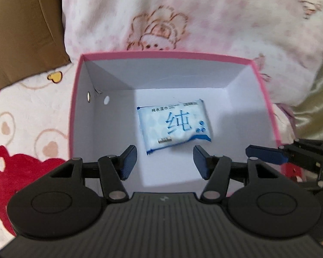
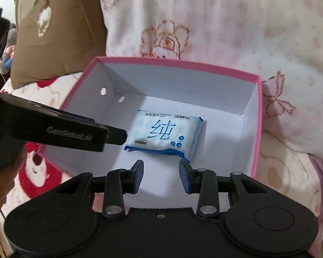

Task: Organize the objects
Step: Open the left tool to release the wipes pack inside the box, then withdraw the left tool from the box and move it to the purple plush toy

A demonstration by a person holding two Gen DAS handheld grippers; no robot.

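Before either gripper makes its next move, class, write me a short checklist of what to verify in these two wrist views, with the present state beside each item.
1. Wipes packet lies flat on the floor of the pink box: ok.
2. Left gripper open, nothing between its pads: ok.
3. Right gripper open, nothing held: ok.
4. Grippers clear of each other: ok.
5. More items waiting to be sorted: cannot tell.
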